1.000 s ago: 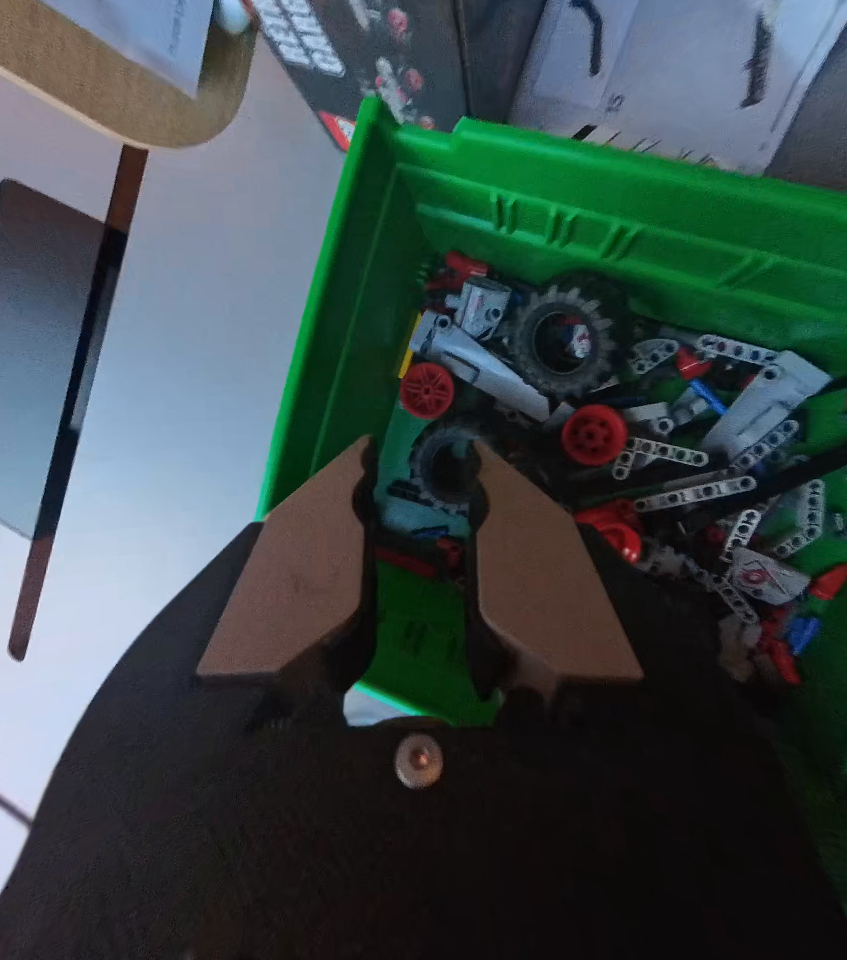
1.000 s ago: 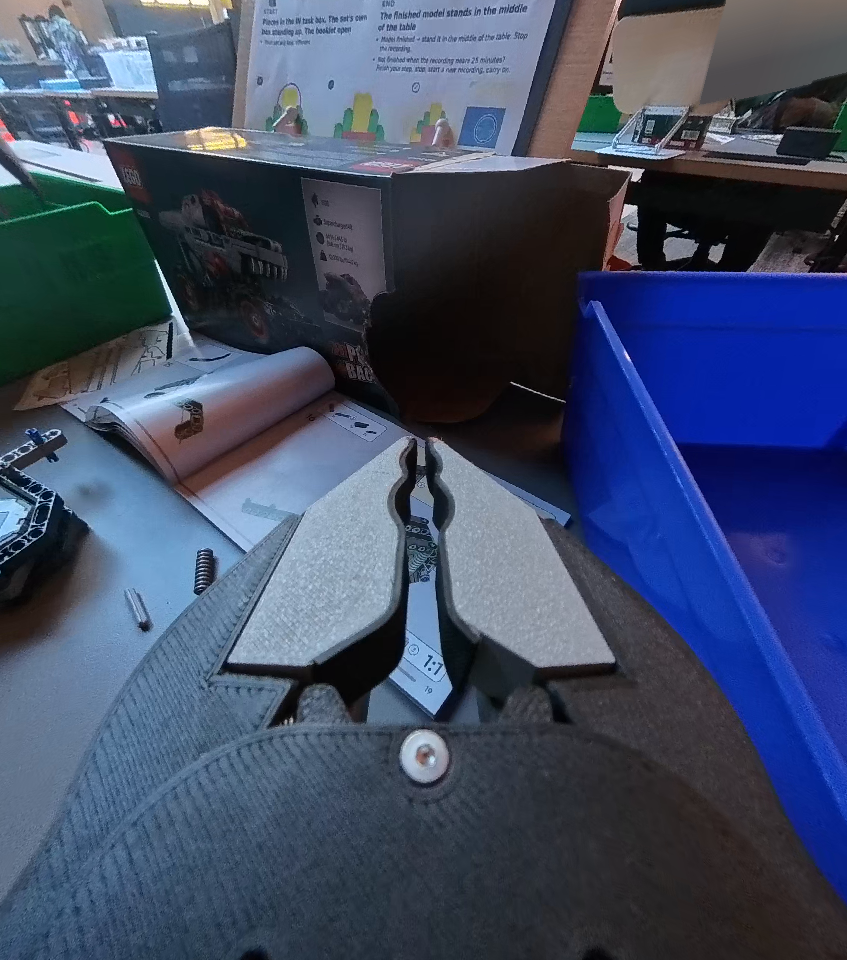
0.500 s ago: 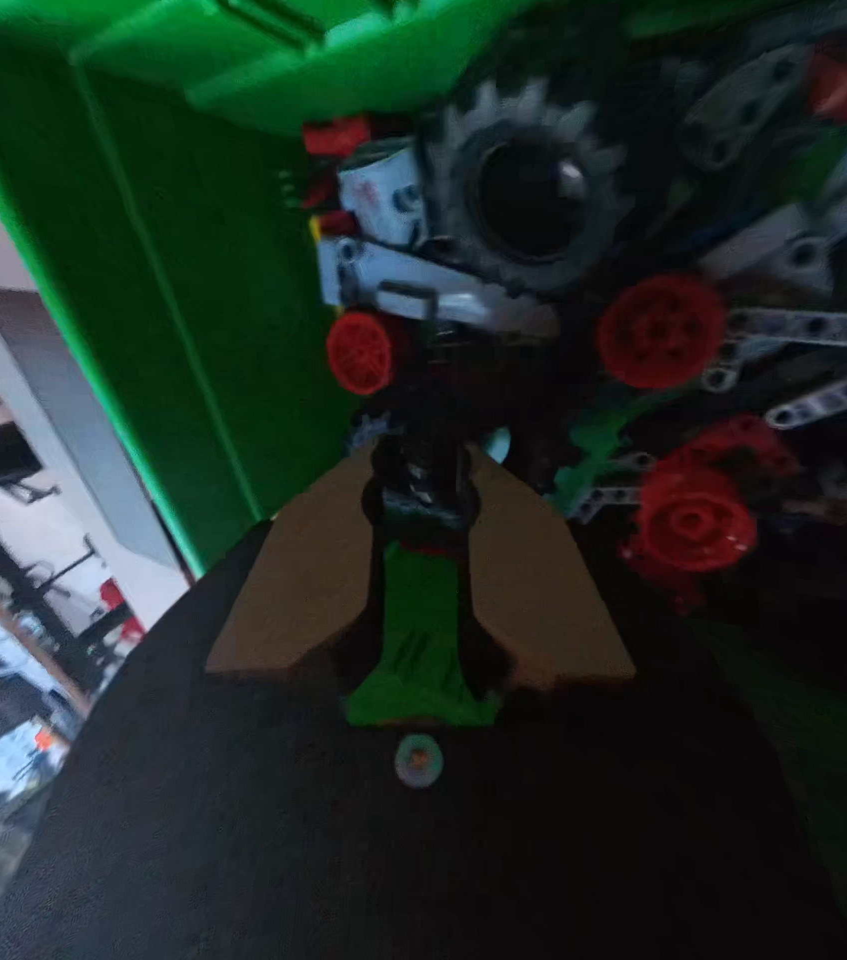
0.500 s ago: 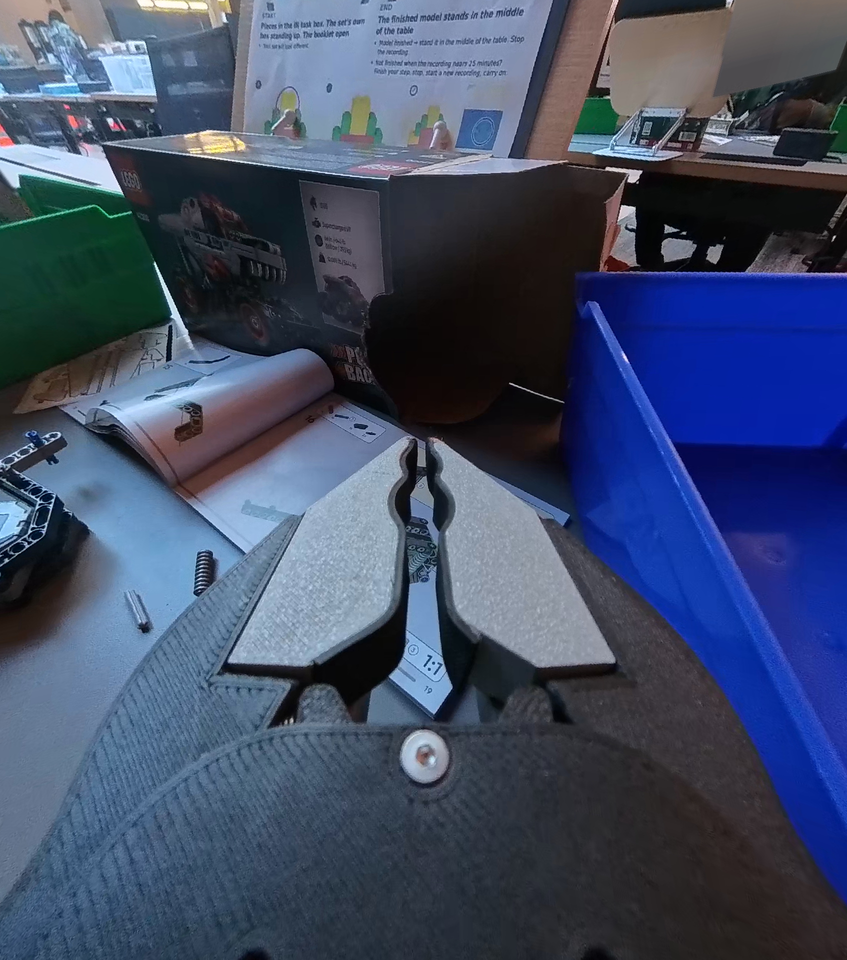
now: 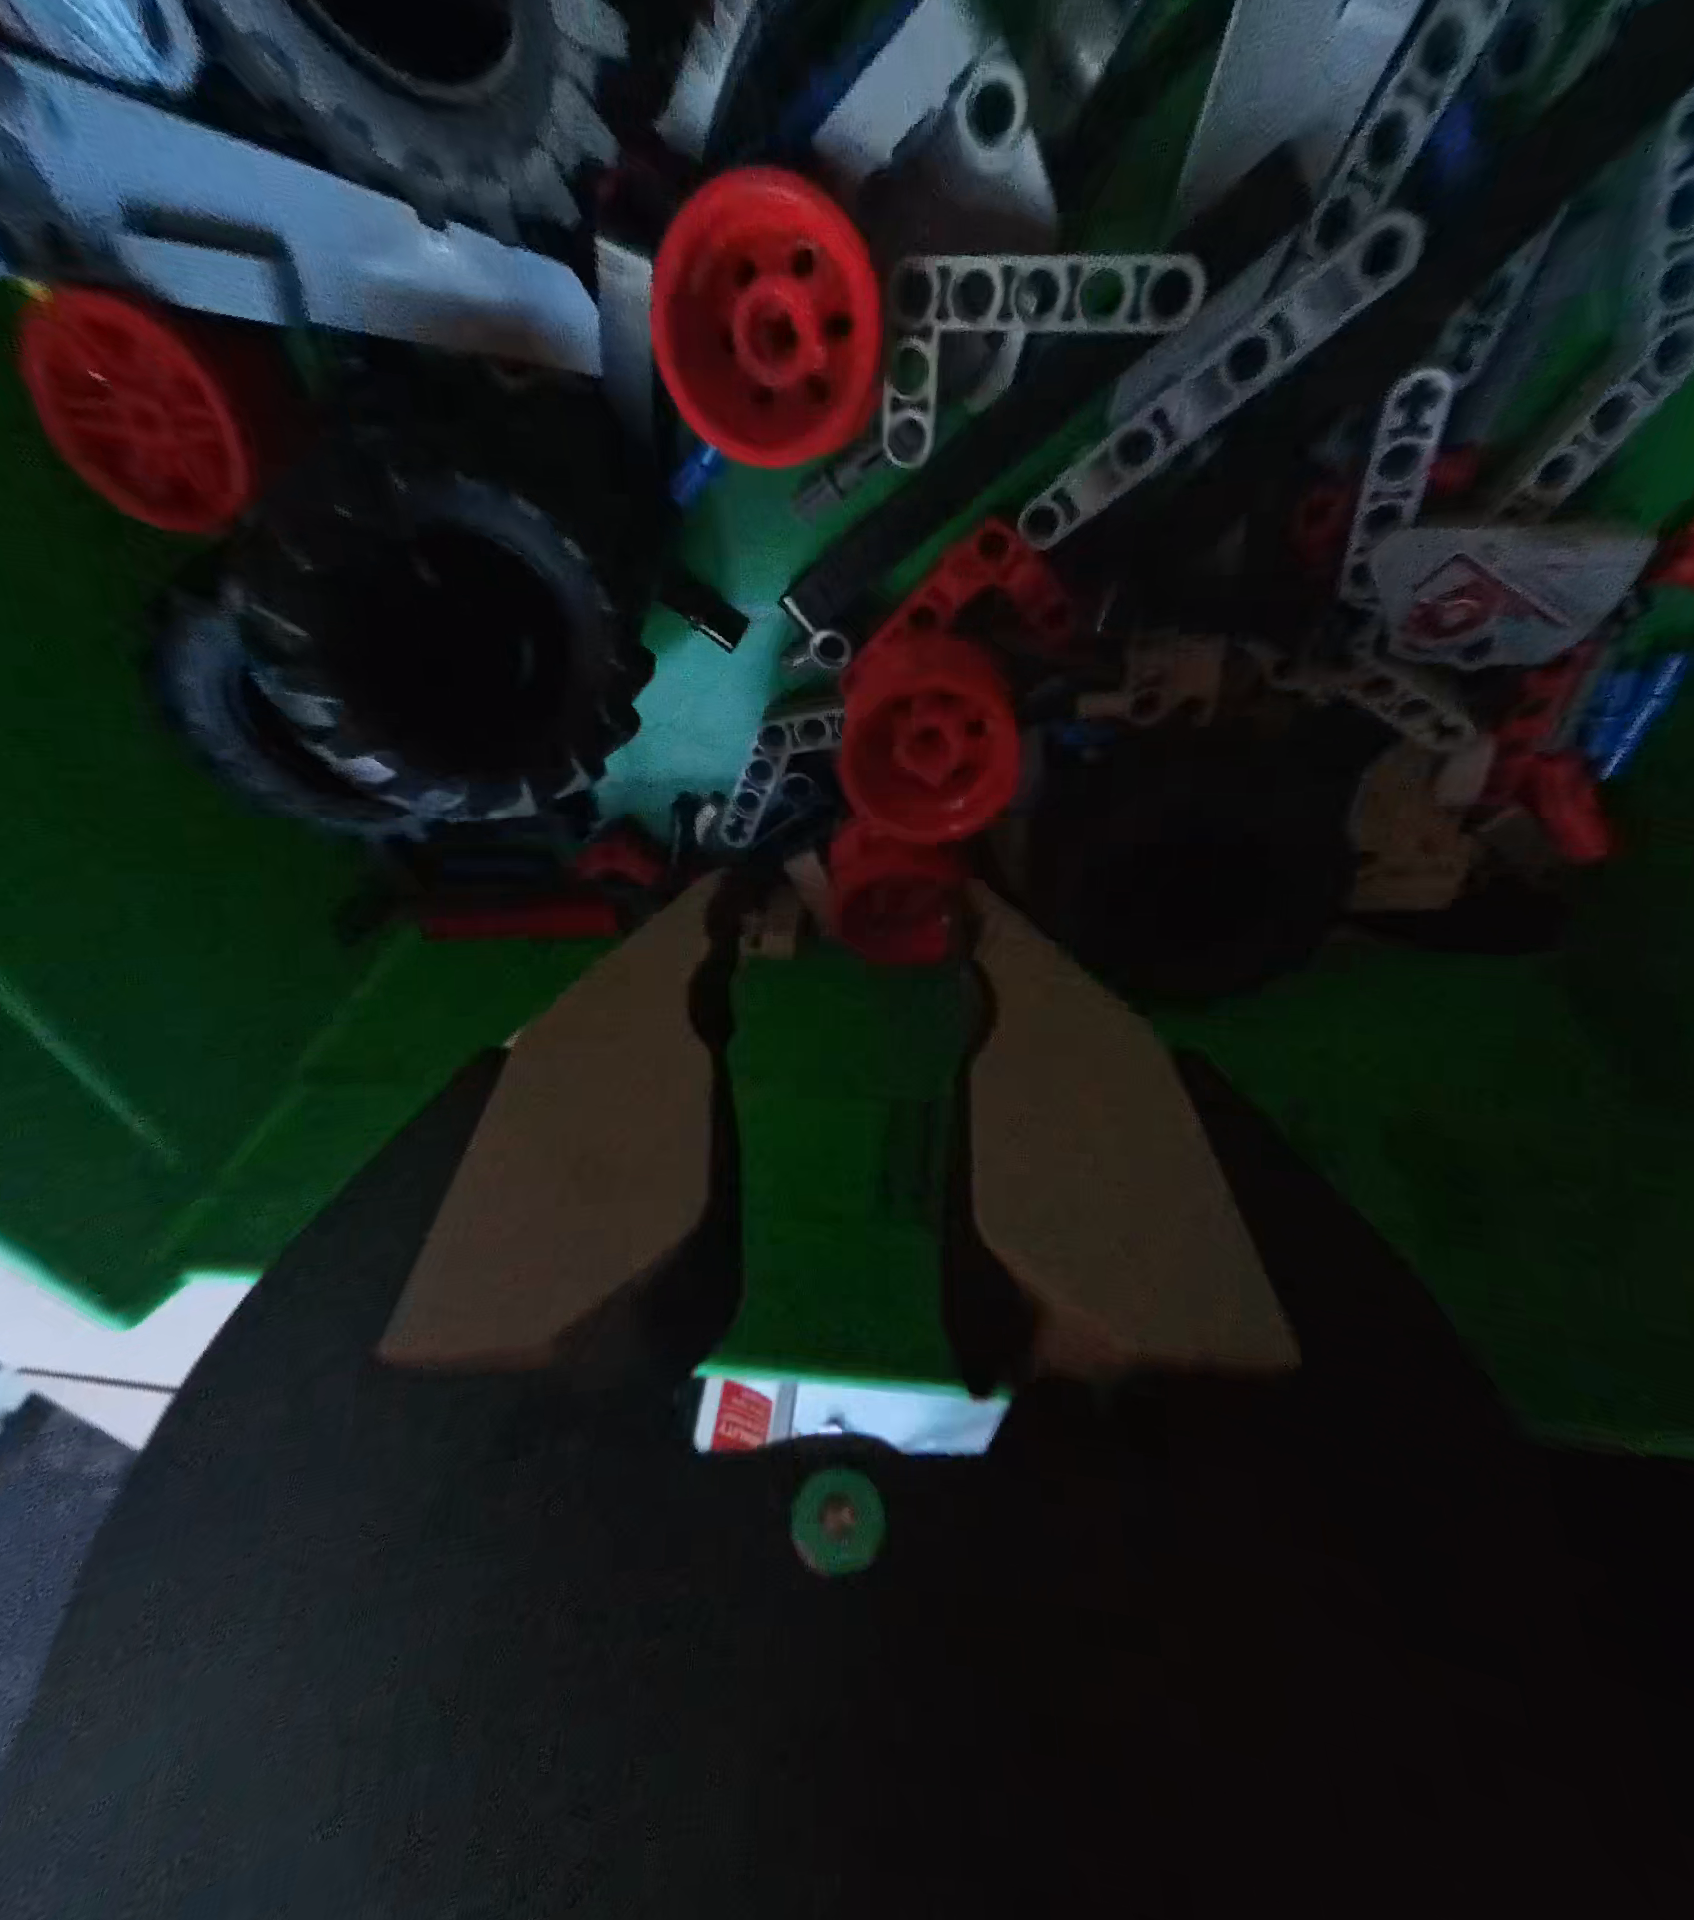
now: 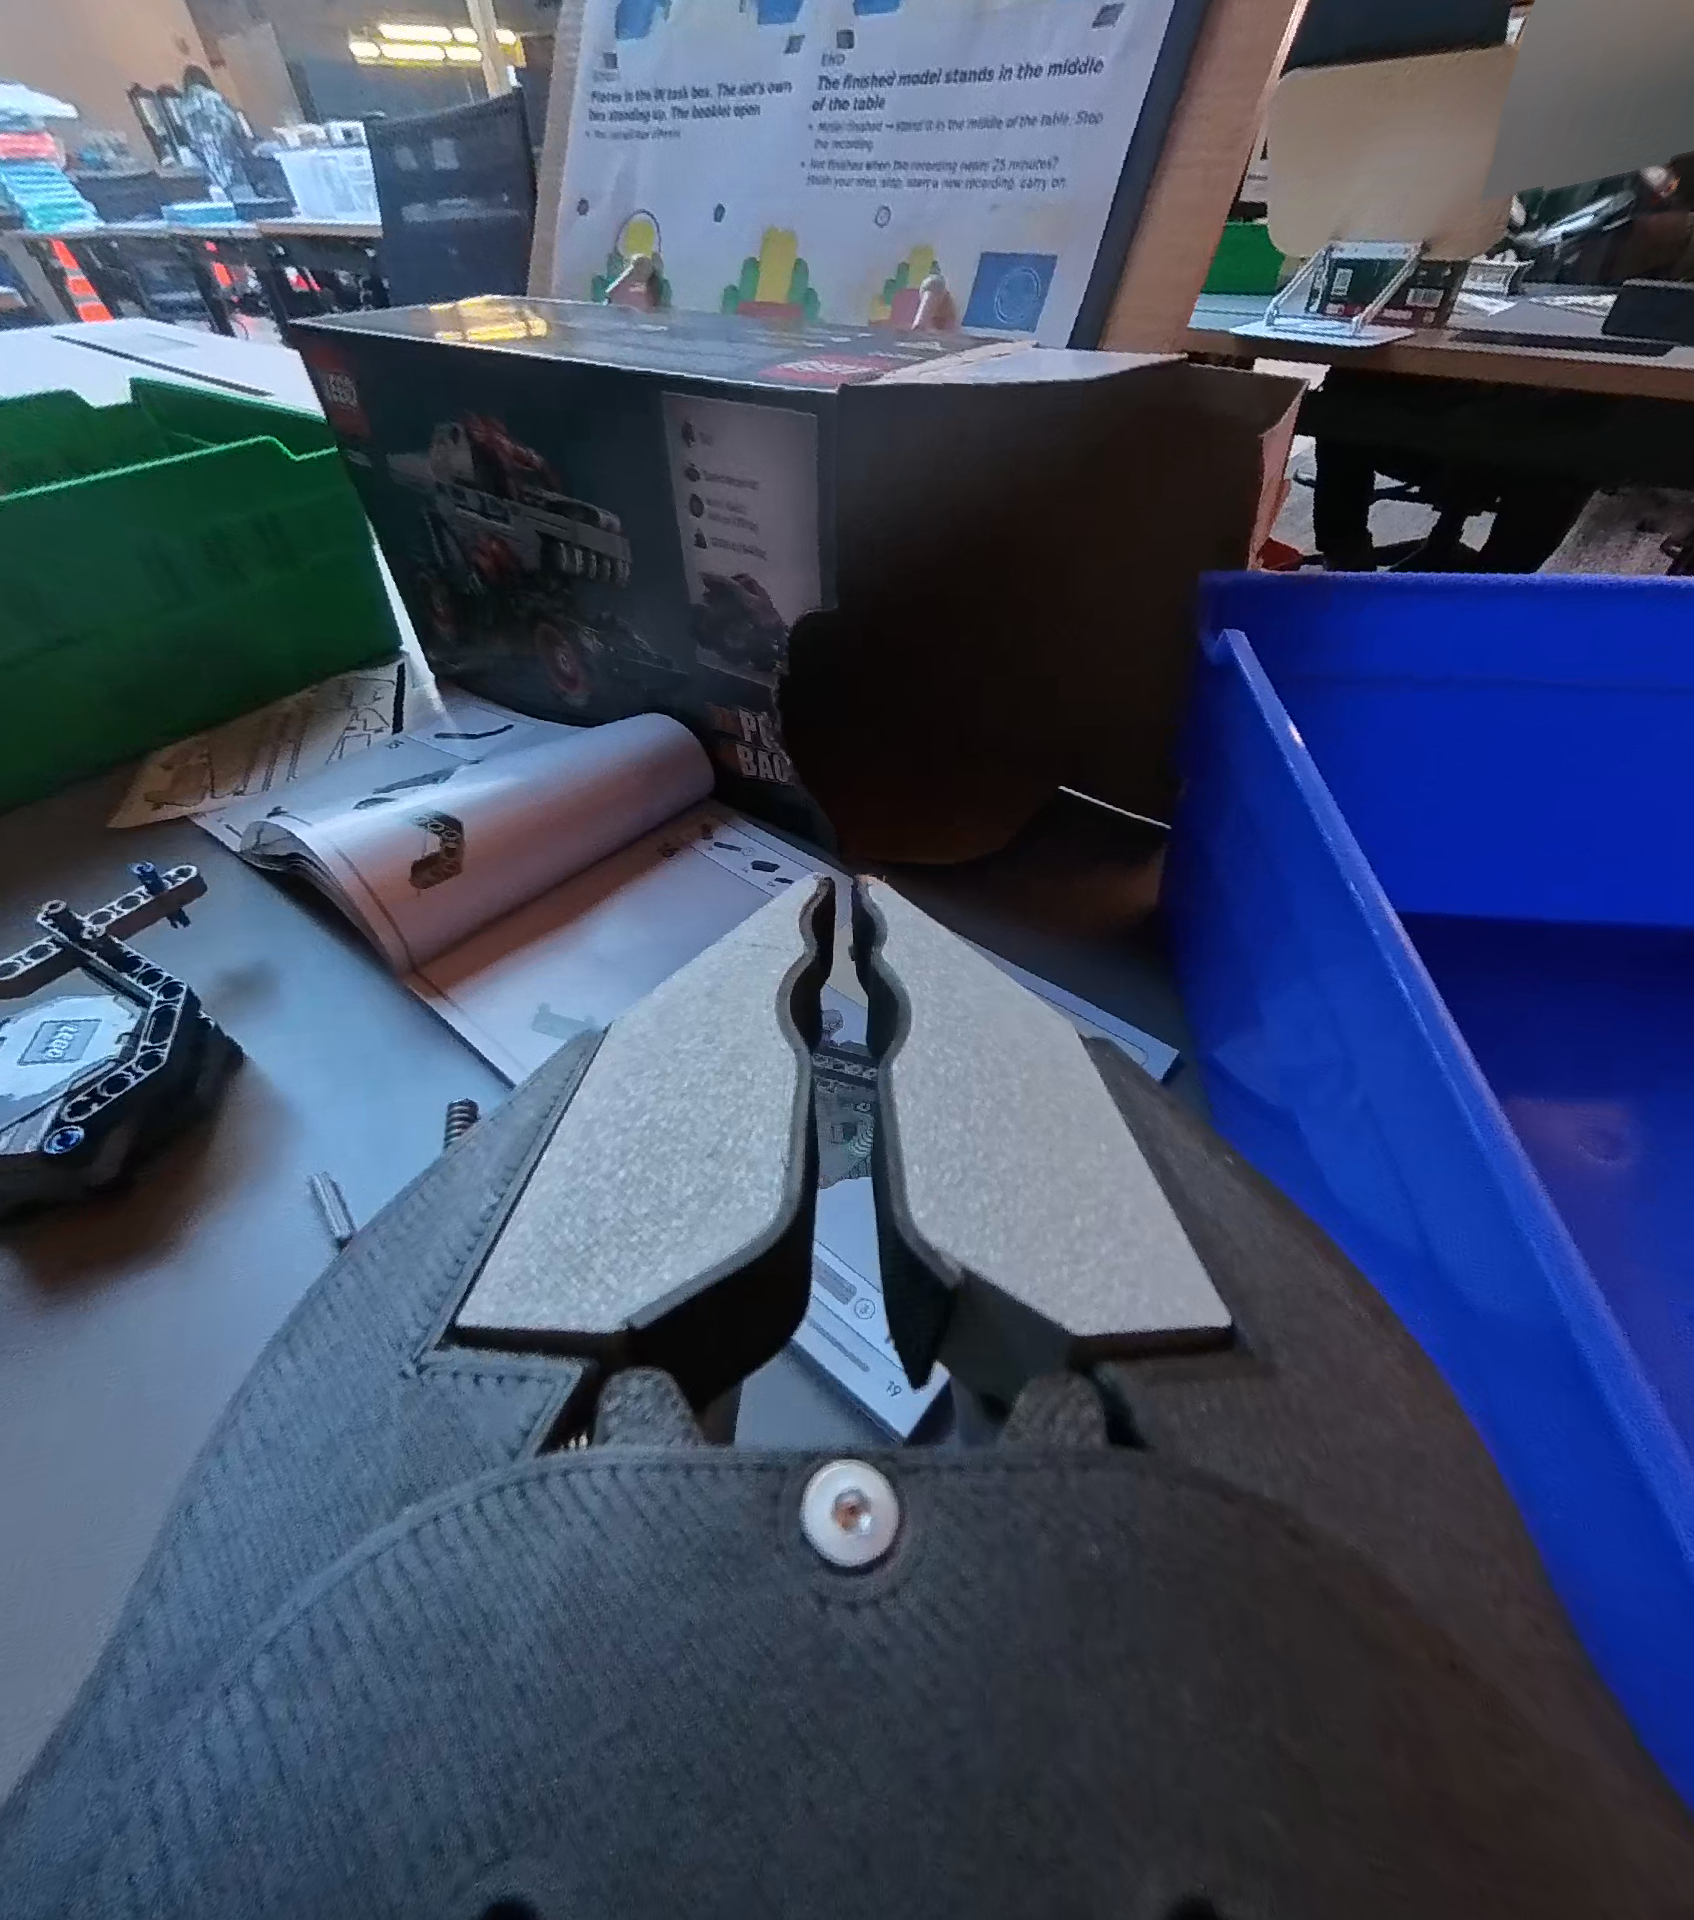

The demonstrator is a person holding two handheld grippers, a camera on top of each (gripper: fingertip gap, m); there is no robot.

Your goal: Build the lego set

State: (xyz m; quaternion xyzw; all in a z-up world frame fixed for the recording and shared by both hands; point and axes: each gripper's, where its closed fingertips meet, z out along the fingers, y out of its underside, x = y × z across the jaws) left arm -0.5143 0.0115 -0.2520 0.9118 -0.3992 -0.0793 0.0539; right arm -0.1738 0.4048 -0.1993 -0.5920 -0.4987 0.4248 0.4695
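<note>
Dark grey tabletop [image 6: 147, 1351] carries everything, more workbenches blurred behind.

R gripper [image 6: 844, 894]: jaws nearly closed, thin slit at the tips, nothing between them. It hangs low over the open instruction booklet [image 6: 531, 862]. Blue bin [image 6: 1269, 935] just right of it. Part-built black frame assembly [image 6: 53, 1081] on the tabletop to the left, w/ a small spring [image 6: 459, 1120] and a pin [image 6: 332, 1205] lying loose between frame and gripper. Beyond the booklet: set box [image 6: 614, 520] standing, poster board [image 6: 853, 156] behind it.

L gripper [image 5: 848, 883]: down inside the green bin [image 5: 43, 1039], jaws spread, tips at the edge of the parts pile, right by a red hub [image 5: 926, 748]. Can't tell if they touch; view is blurred. Farther in: black tyre [image 5: 407, 655], second red hub [image 5: 765, 322], third red hub [image 5: 131, 410], grey beams [image 5: 1227, 364].
</note>
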